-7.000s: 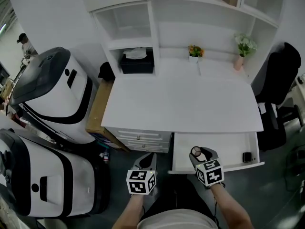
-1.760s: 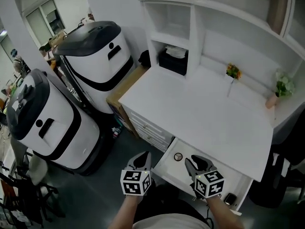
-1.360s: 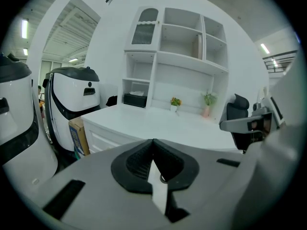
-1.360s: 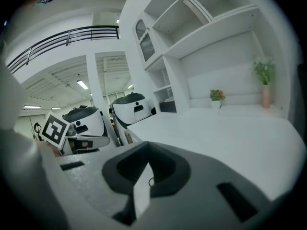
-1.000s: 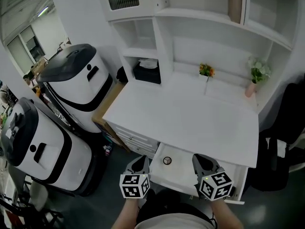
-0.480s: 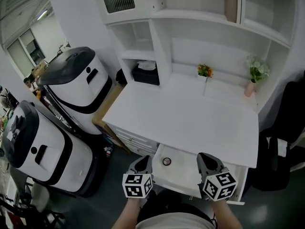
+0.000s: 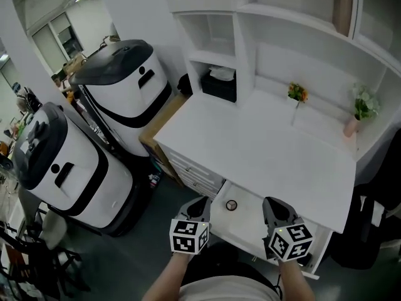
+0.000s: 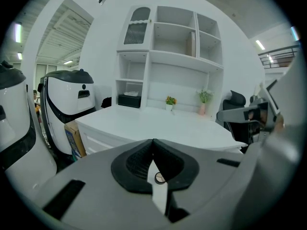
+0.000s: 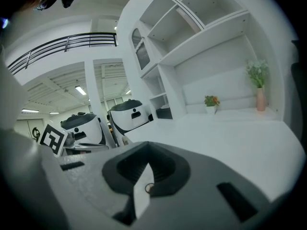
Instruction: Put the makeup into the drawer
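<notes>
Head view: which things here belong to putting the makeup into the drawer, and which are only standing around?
Job in hand: open drawer, round makeup case inside it, left tool, right tool.

Only standing around: orange flowers, pink vase, black tissue box, white machine beside the desk.

A white desk under a tall shelf unit ran from twelve to three o'clock. A black box sat in a low cubby at twelve. On the dark floor stood a white-and-black machine at ten, a second machine at nine, and a black chair at four.
</notes>
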